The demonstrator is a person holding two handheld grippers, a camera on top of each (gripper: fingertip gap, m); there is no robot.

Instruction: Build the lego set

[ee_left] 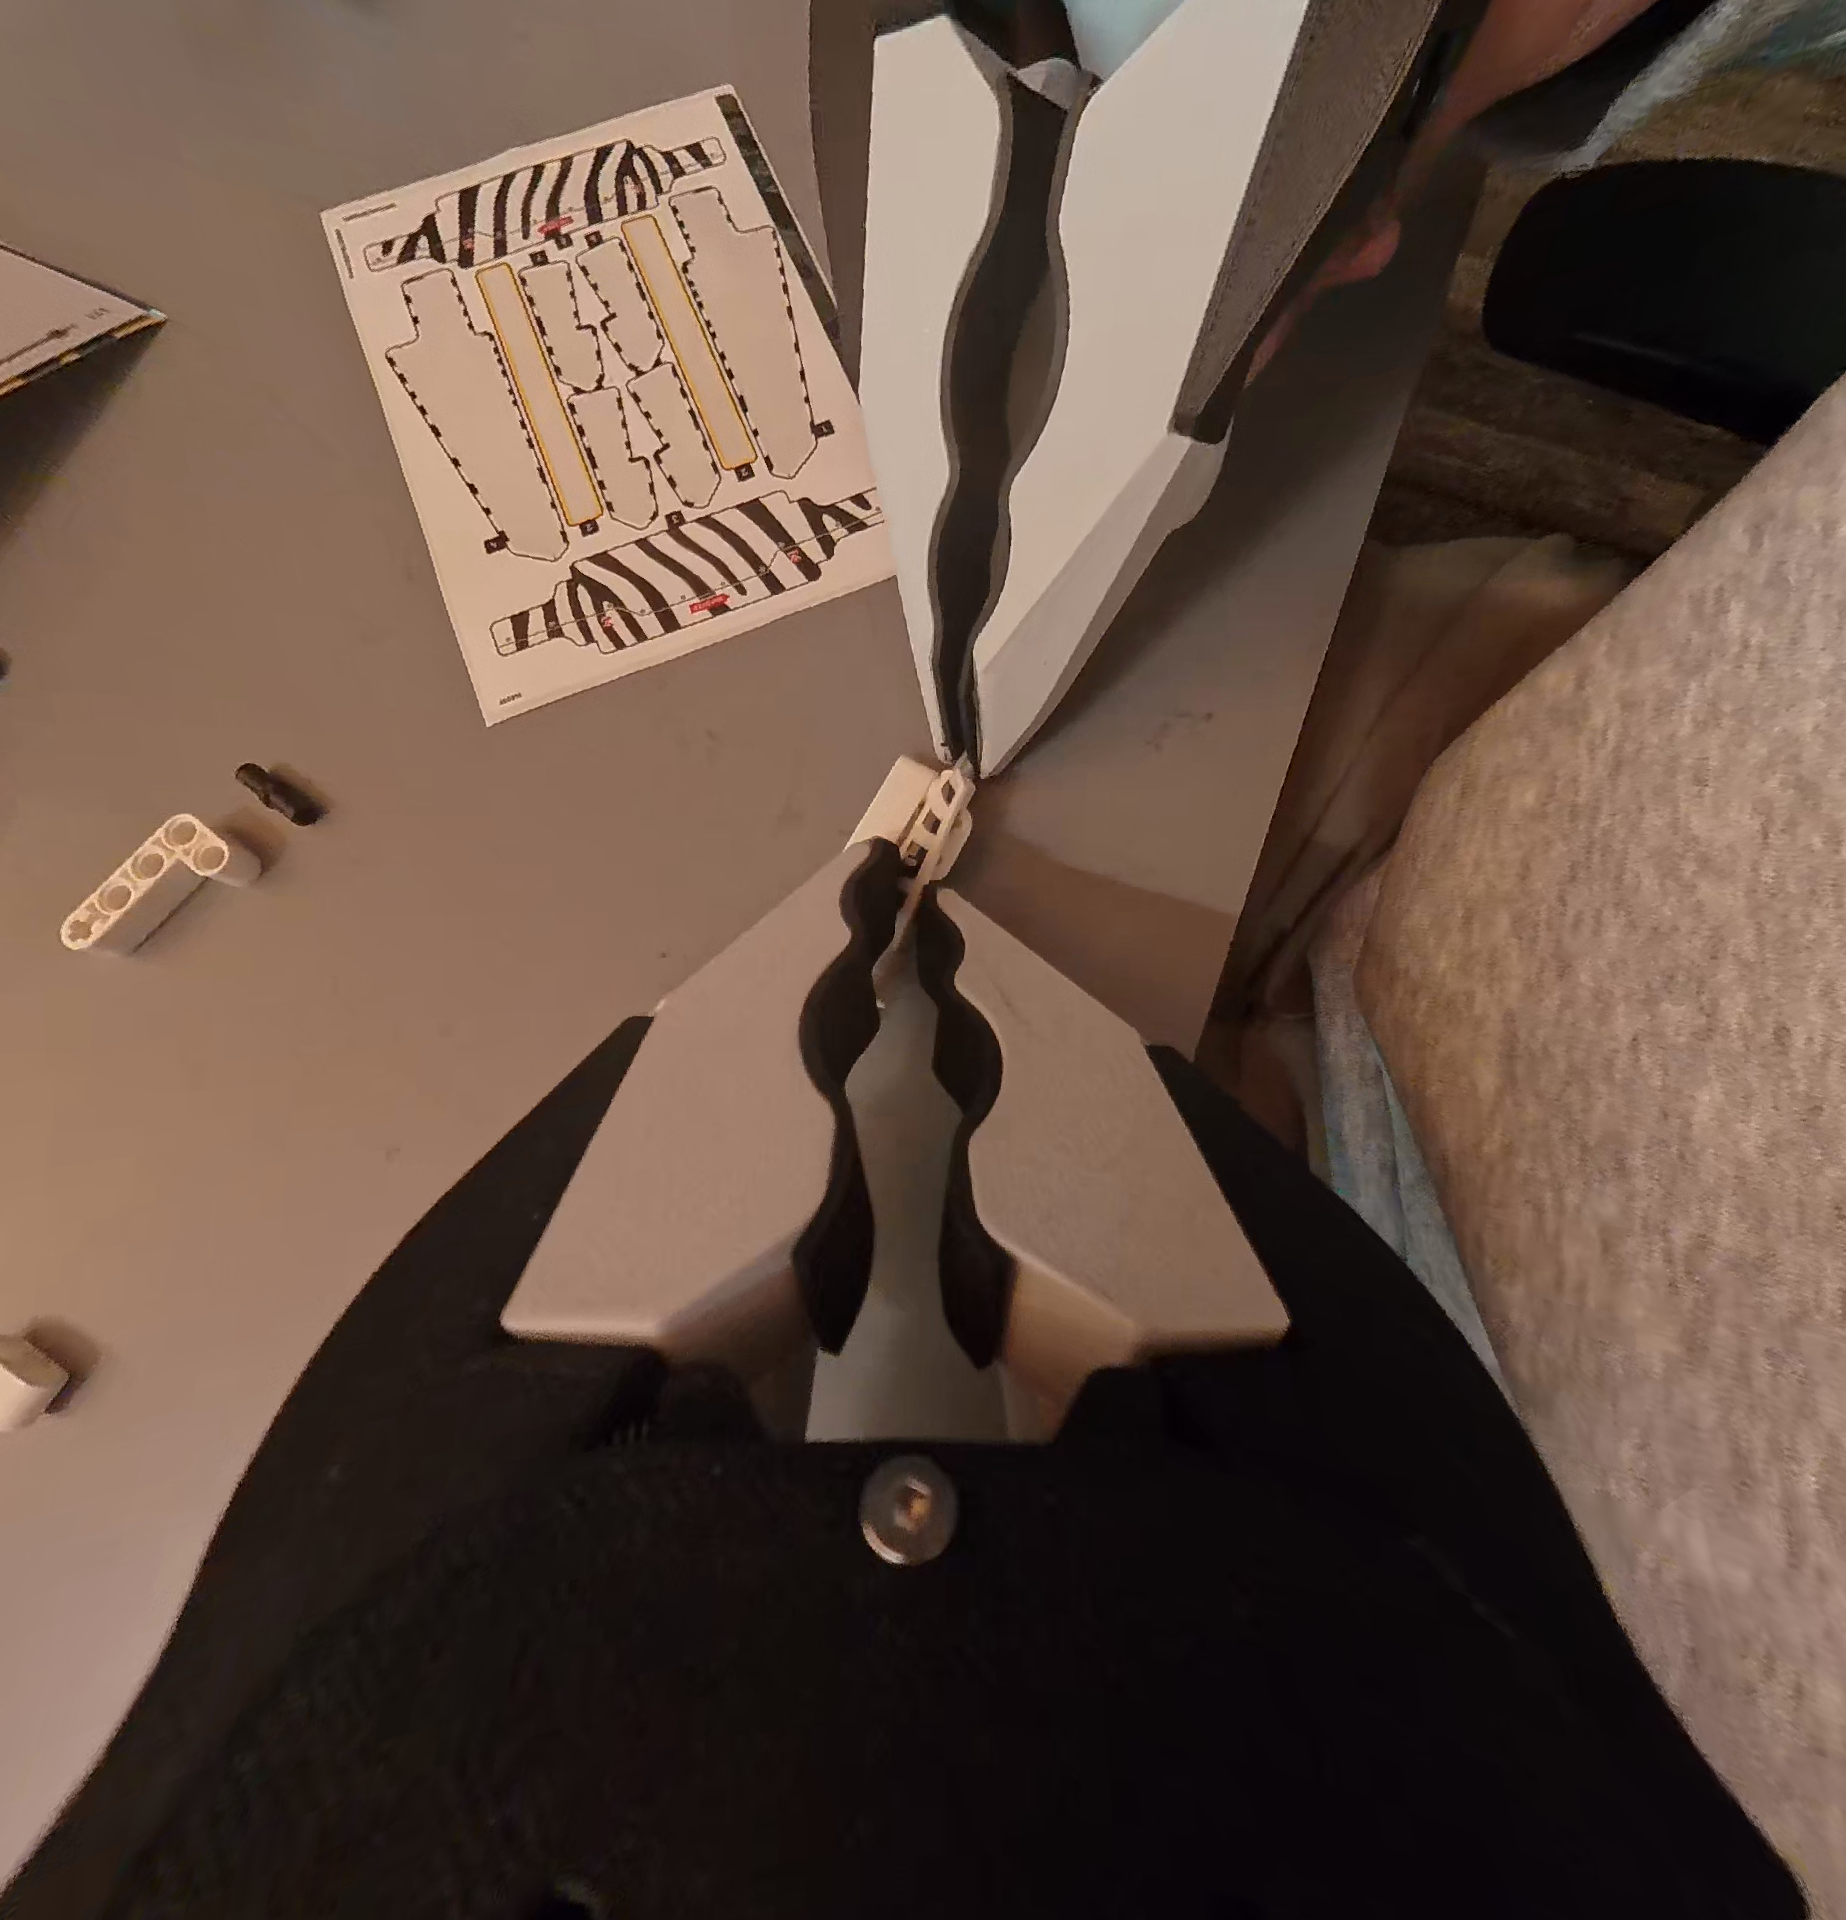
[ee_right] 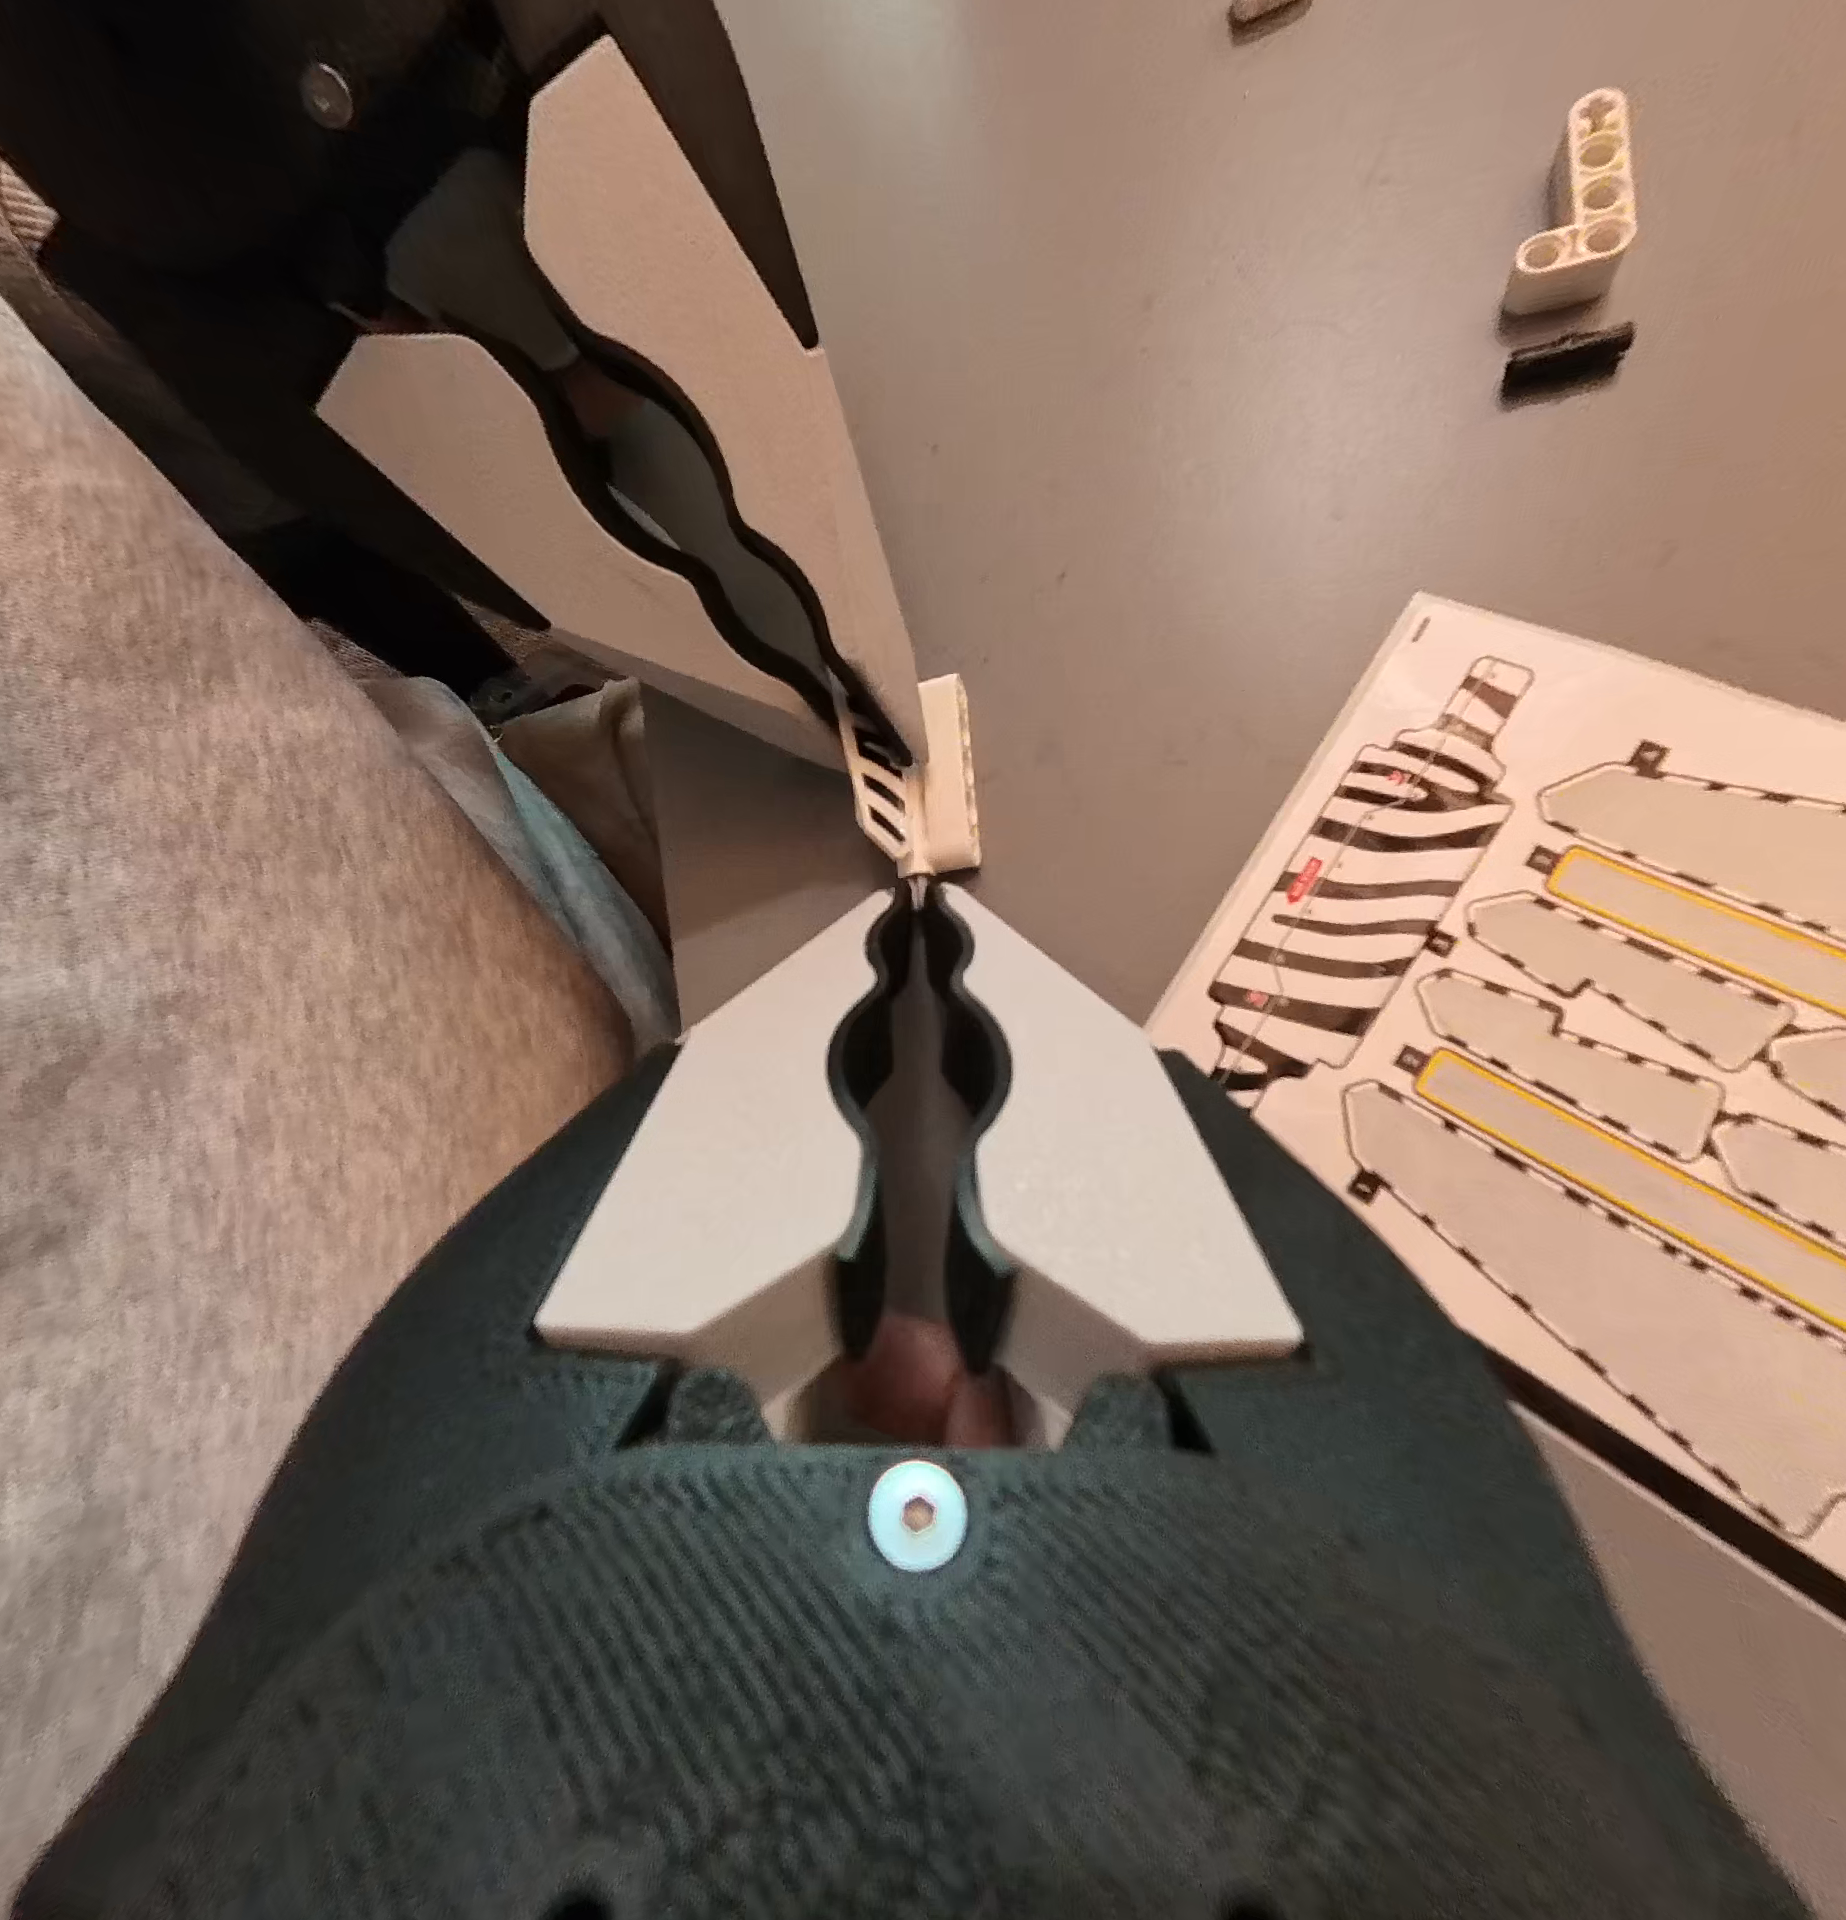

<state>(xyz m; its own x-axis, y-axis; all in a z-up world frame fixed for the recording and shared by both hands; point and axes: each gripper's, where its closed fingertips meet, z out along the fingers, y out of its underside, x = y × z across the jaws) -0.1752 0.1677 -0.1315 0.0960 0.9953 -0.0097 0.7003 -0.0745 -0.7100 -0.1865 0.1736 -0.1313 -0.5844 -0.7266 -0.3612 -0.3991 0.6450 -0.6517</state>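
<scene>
Both grippers meet tip to tip above the grey table (ee_left: 275, 1091) near its edge, sharing 1 small white lego assembly (ee_left: 934, 821). The left gripper (ee_left: 914, 883) pinches its lower end, jaws nearly together; the right gripper (ee_left: 960, 758), coming in from 12 o'clock, clamps the ribbed part. A sticker sheet (ee_left: 607, 416) lies at 11 o'clock, with a white L-shaped beam (ee_left: 155, 878) (a black pin (ee_left: 275, 790) just beside it) at 9 o'clock
</scene>
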